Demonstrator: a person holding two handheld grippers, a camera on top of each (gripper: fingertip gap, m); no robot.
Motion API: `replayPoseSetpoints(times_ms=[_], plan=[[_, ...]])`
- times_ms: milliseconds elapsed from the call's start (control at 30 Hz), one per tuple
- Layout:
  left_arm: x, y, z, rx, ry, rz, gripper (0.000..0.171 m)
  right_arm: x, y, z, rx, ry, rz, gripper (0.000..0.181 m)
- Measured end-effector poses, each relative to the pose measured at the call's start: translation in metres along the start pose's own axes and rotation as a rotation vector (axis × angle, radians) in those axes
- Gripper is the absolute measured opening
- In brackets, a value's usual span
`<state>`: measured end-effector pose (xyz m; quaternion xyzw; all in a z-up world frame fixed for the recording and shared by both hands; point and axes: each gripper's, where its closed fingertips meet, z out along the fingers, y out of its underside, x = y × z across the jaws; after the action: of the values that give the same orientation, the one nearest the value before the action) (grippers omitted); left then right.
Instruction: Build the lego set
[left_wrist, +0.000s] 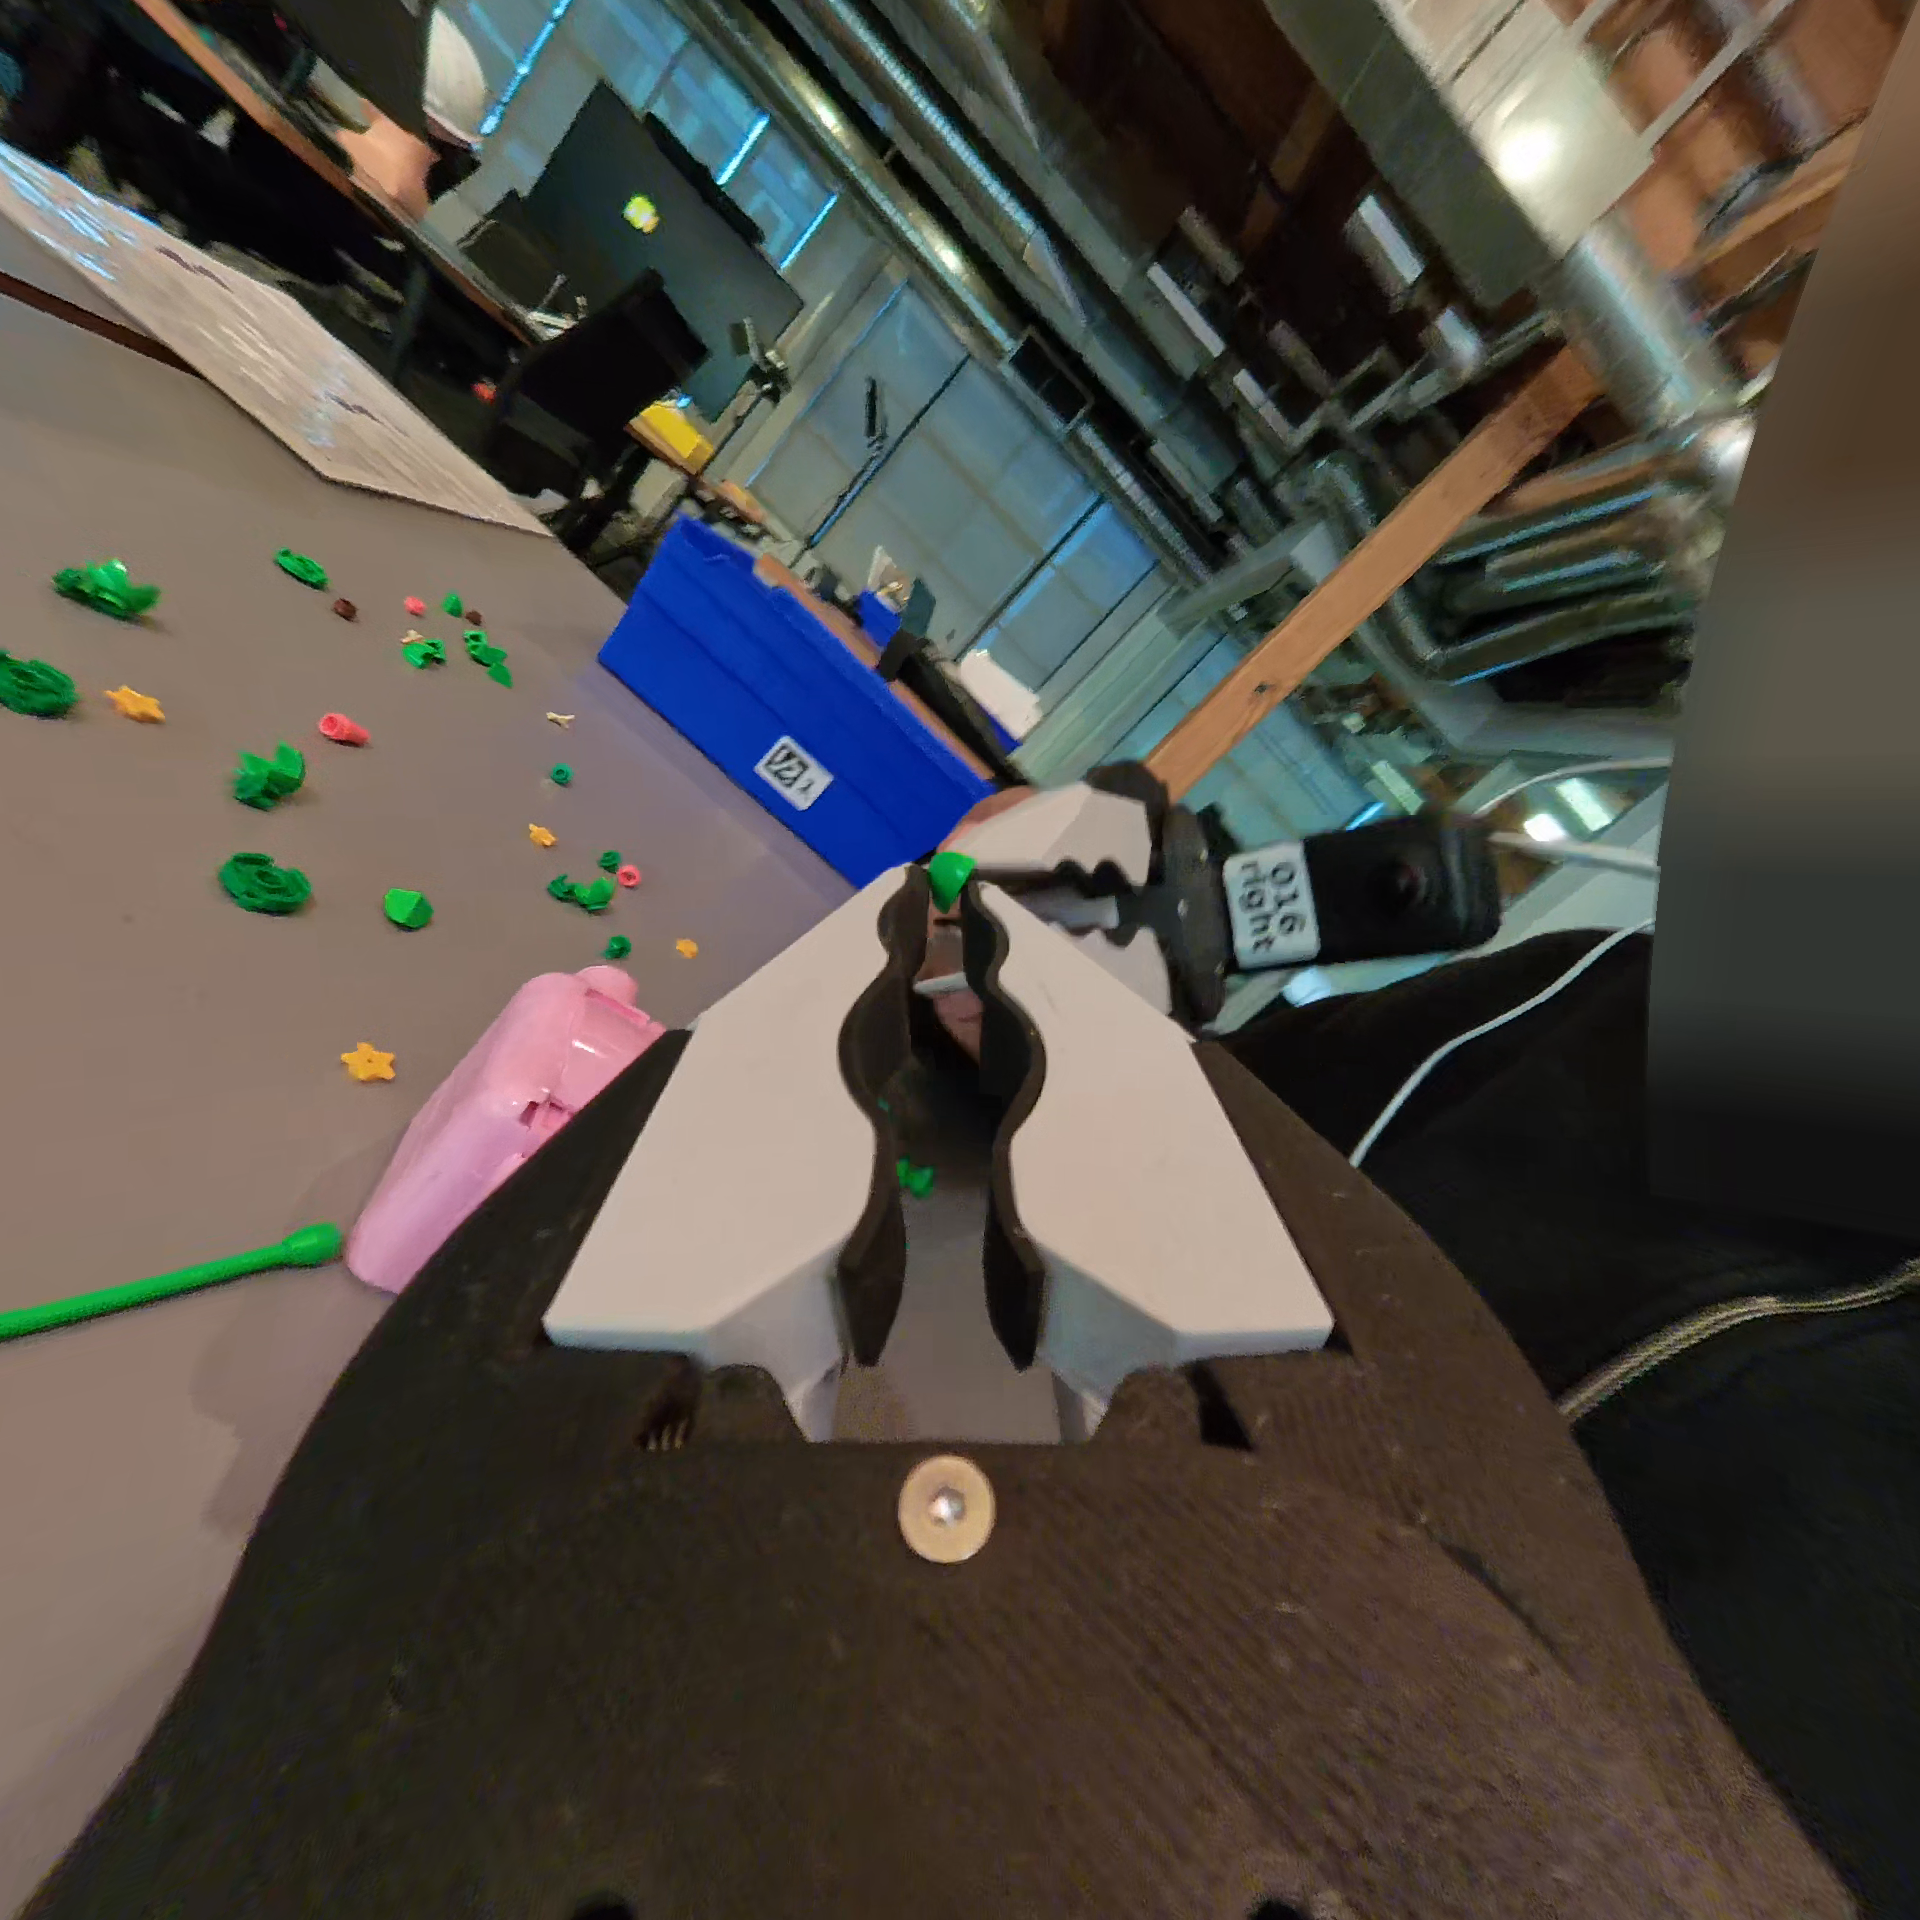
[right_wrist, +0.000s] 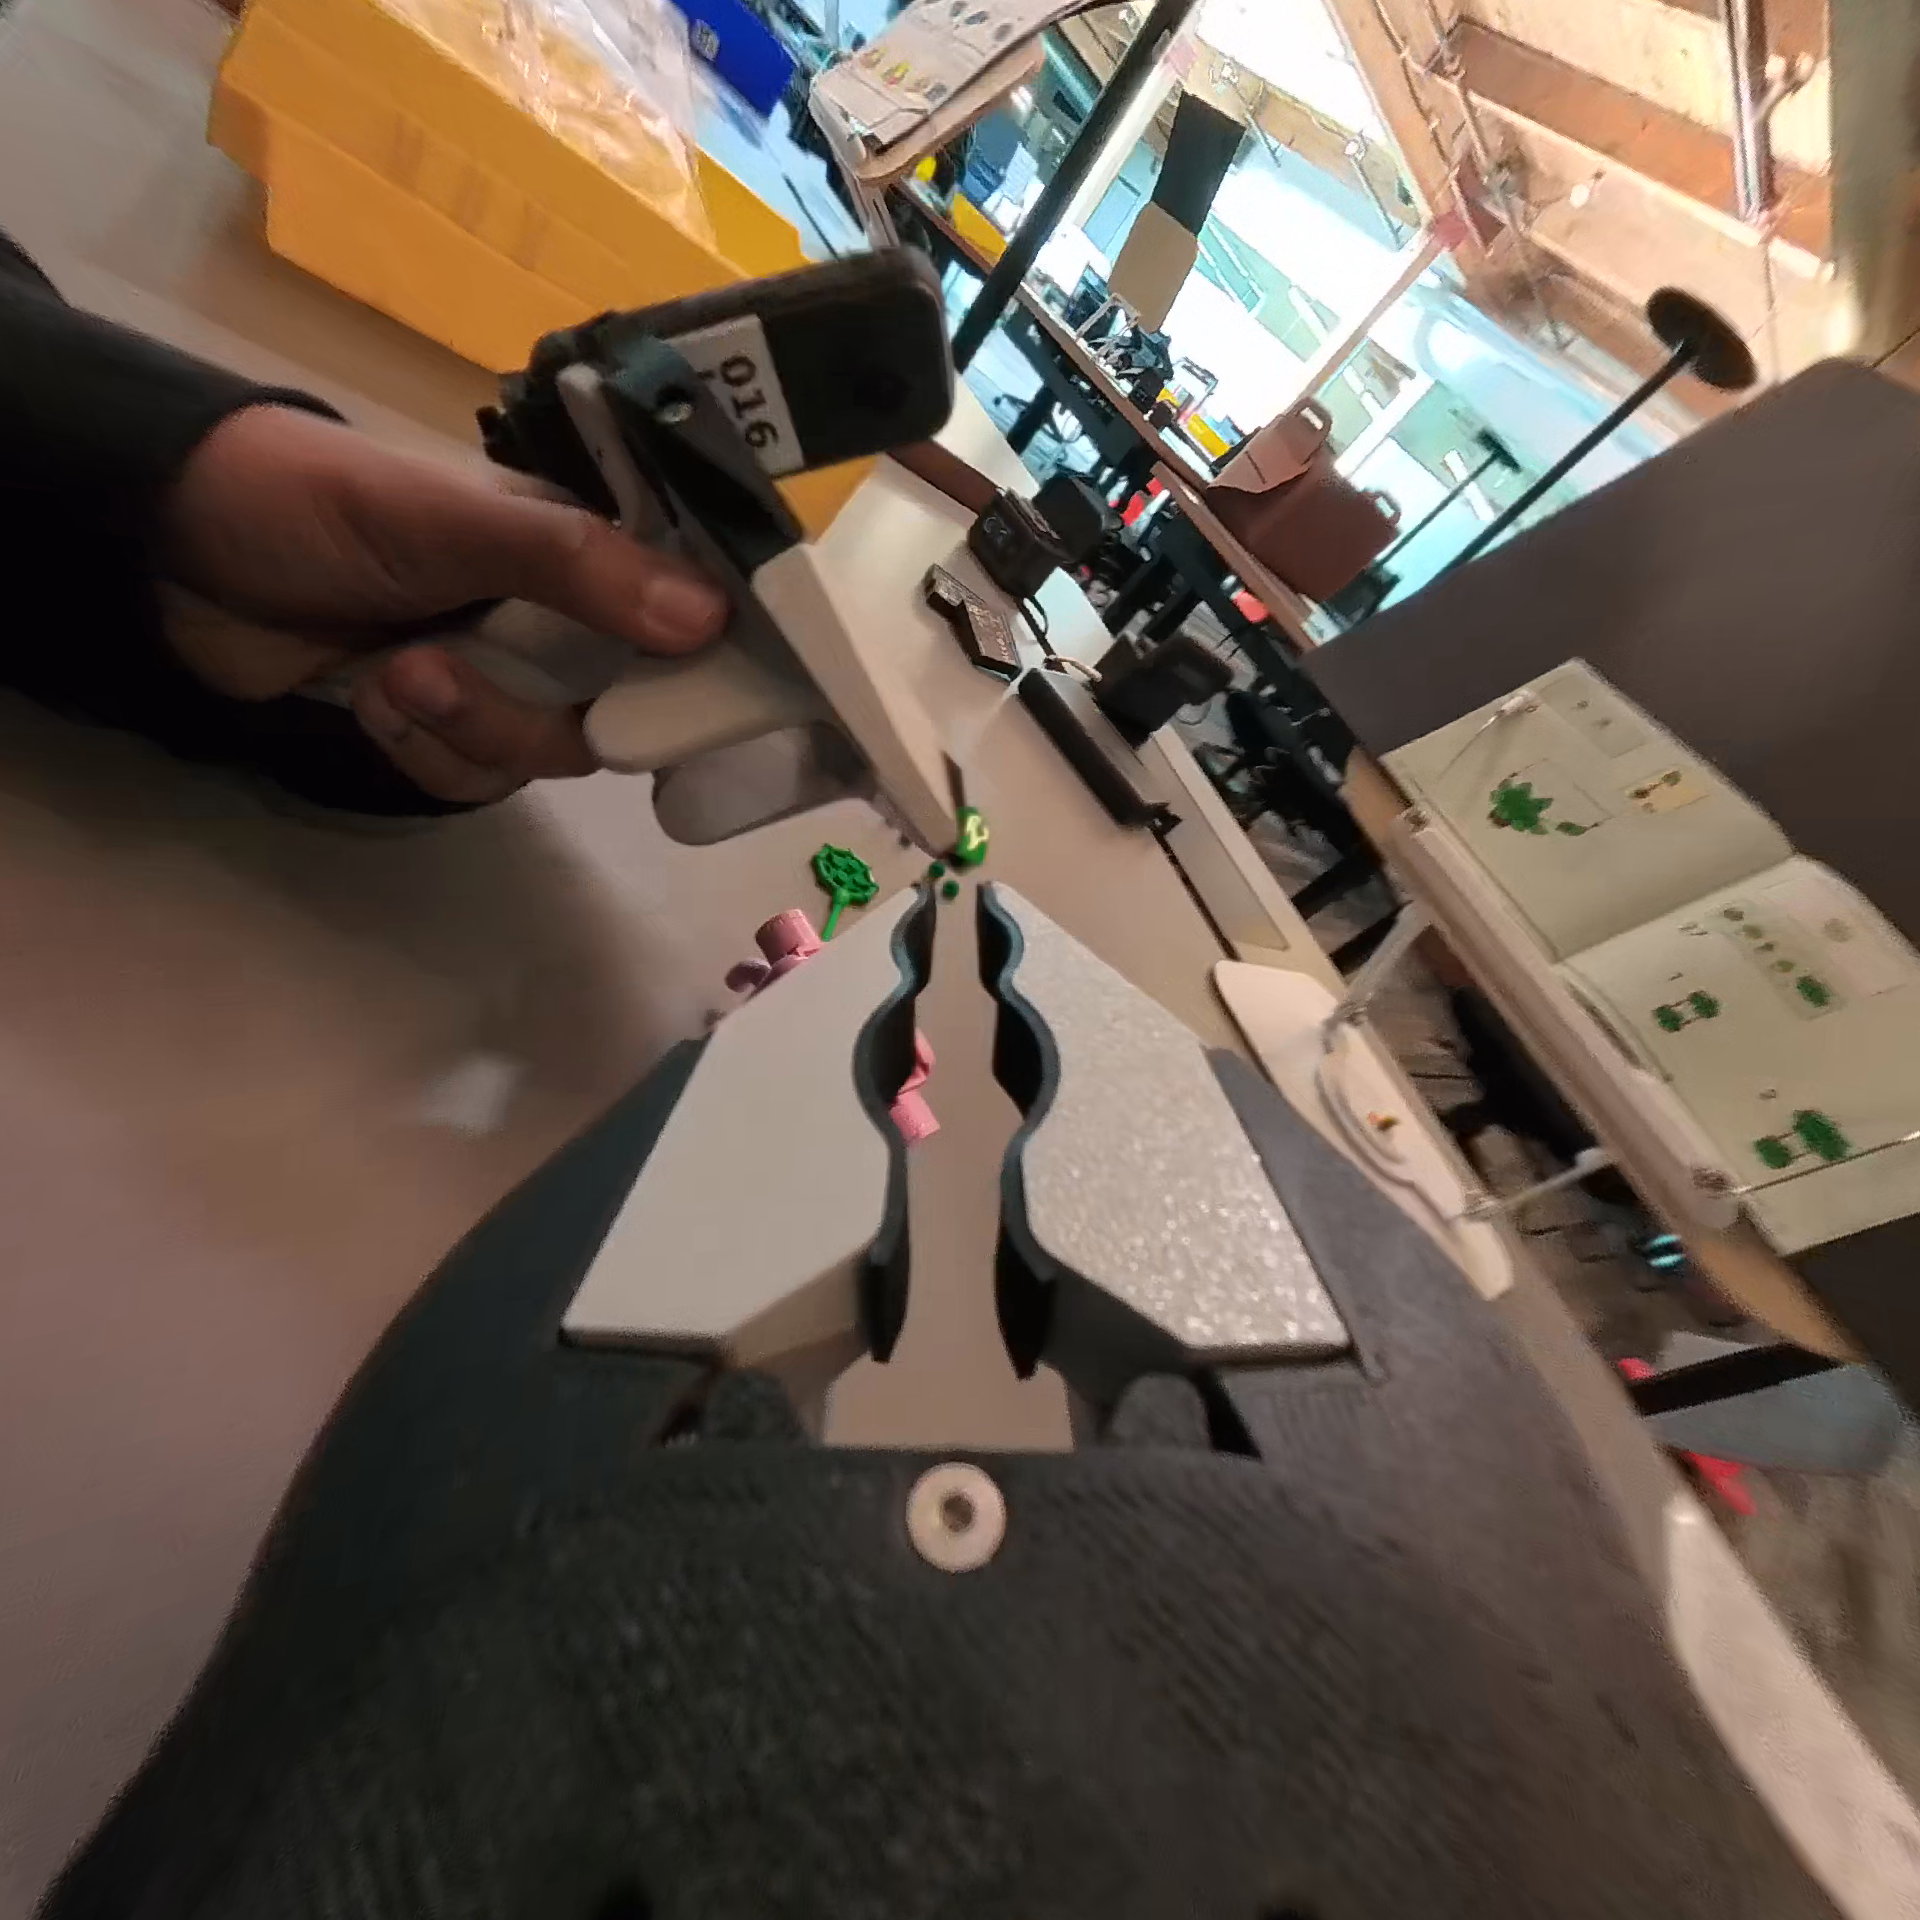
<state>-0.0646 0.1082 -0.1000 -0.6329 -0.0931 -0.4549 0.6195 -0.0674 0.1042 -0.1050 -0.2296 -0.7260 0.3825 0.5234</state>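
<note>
Pinching a small green lego piece (left_wrist: 948, 878) at its very tips, our left gripper (left_wrist: 943, 902) is raised above the grey table (left_wrist: 156, 1039), its black wavy pads closed on the piece. In the right wrist view the same piece (right_wrist: 972, 828) shows at the end of that left gripper (right_wrist: 961, 831), held by our left hand (right_wrist: 416, 592) in a dark sleeve.

Our right gripper (right_wrist: 954, 902) points toward the piece from just beside it, its two fingers slightly parted with nothing between them. In the left wrist view it (left_wrist: 997, 868) comes in from the right, tips almost touching the green piece.

On the table to the left lie many loose lego parts: green leaf and round pieces (left_wrist: 265, 883), yellow stars (left_wrist: 368, 1062), small pink bits (left_wrist: 343, 729). Near us on the left sits a pink moulded block (left_wrist: 499, 1122), and a long green stem (left_wrist: 156, 1288) lies just beside it. In the right wrist view a green web-shaped piece (right_wrist: 844, 873) and pink pegs (right_wrist: 784, 935) lie on the table below the tips.

Farther off, a blue bin (left_wrist: 790, 707) stands at the table's far edge. An open instruction booklet (right_wrist: 1662, 987) rests on a stand to the right, and yellow bins (right_wrist: 468, 187) sit at the far left.
</note>
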Motion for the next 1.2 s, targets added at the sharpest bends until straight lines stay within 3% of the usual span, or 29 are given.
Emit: replayPoseSetpoints(times_ms=[233,533,1000,1200], plan=[[-0.012,0.024,0.008,-0.228,-0.302,0.503,0.001,0.007,0.006,-0.005,0.069,-0.257,0.548,0.025],[-0.009,0.028,0.011,-0.253,-0.309,0.573,0.000,-0.002,0.013,-0.004,0.060,-0.399,0.746,0.026],[-0.004,0.027,0.011,-0.233,-0.267,0.536,0.000,0.001,0.017,-0.009,0.070,-0.436,0.756,0.010],[-0.010,0.033,0.011,-0.266,-0.252,0.458,0.000,-0.010,0.007,-0.025,0.116,-0.483,0.486,0.018]])
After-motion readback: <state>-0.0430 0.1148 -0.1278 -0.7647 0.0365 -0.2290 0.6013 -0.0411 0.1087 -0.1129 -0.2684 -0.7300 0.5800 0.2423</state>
